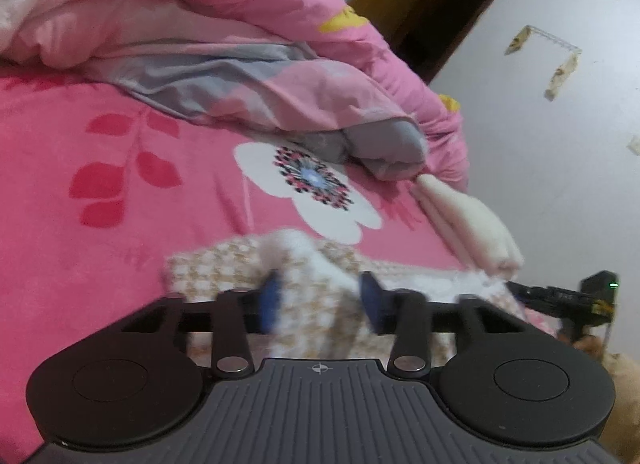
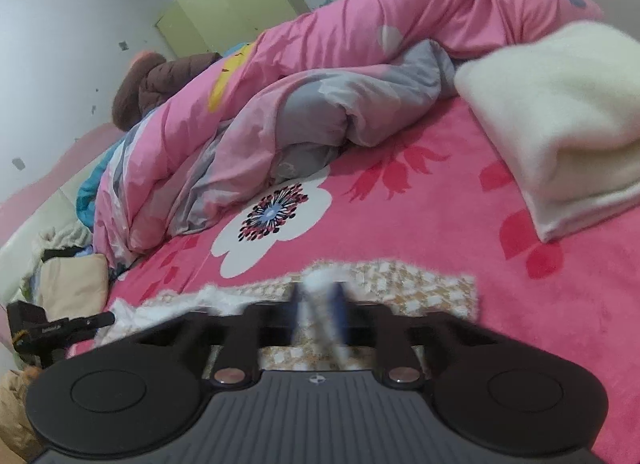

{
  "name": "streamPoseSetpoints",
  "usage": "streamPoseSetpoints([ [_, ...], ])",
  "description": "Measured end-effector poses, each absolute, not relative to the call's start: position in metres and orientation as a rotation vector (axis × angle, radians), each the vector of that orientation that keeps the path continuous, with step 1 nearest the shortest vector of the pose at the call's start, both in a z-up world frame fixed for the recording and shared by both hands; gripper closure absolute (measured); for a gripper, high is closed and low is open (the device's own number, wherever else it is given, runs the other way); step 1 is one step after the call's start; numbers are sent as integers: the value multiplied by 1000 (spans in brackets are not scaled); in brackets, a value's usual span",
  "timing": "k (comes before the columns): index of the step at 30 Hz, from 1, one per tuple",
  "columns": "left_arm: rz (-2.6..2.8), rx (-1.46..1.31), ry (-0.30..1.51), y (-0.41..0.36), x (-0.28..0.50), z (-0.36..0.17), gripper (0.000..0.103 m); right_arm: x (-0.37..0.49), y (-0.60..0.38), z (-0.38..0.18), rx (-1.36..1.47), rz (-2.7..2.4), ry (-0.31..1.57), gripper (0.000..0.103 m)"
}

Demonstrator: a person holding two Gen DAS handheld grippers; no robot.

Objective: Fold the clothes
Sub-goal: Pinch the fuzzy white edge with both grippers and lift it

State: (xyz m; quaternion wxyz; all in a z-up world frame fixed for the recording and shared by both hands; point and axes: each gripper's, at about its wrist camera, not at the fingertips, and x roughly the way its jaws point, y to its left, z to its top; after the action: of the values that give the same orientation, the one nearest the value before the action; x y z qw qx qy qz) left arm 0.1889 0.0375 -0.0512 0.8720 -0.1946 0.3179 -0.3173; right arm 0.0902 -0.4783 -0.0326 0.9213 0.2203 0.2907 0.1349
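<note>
Presently, one bed, dressed in a pink floral bedsheet (image 2: pixel 400 224) that serves as the folding surface.

Item 1: one houndstooth garment (image 1: pixel 320 296), tan and white with a fleecy white lining, lying at 6 o'clock in both wrist views, just ahead of the fingers. It is partly lifted and blurred, which suggests a fold in progress.

Item 2: left gripper (image 1: pixel 320 300), count one. Its blue pads stand moderately apart with a bunched ridge of the garment between them. Whether they actually pinch the cloth cannot be told; the gap looks wider than the fabric needs.

Item 3: right gripper (image 2: pixel 318 304), count one. Its fingers are drawn nearly together on a thin white edge of the same garment, apparently gripping it so that the edge can be carried over.

Item 4: one folded cream garment (image 2: pixel 560 124), at 2 o'clock in the right view and 3 o'clock in the left, set well apart from the houndstooth piece, probably as finished work kept out of the way.

Item 5: one pink and grey quilt (image 2: pixel 300 104), heaped from 10 to 1 o'clock, pushed back, seemingly to free the near half of the bed.

Item 6: one brown padded jacket (image 2: pixel 160 80), at 10 o'clock behind the quilt, untouched.

Item 7: one wooden cabinet (image 1: pixel 432 12), at 1 o'clock in the left view, against the wall.
</note>
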Motion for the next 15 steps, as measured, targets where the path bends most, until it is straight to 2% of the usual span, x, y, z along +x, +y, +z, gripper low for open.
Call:
streamPoseSetpoints([
  [3, -624, -425, 637, 45, 185, -48, 92, 81, -474, -22, 400, 233, 543, 99],
  [11, -699, -492, 672, 49, 186, -48, 90, 74, -491, -13, 456, 208, 512, 98],
  [14, -730, -537, 704, 51, 190, -53, 84, 76, -494, -19, 490, 231, 541, 90],
  [15, -741, -552, 719, 51, 192, -55, 78, 76, -495, -21, 501, 239, 551, 76],
])
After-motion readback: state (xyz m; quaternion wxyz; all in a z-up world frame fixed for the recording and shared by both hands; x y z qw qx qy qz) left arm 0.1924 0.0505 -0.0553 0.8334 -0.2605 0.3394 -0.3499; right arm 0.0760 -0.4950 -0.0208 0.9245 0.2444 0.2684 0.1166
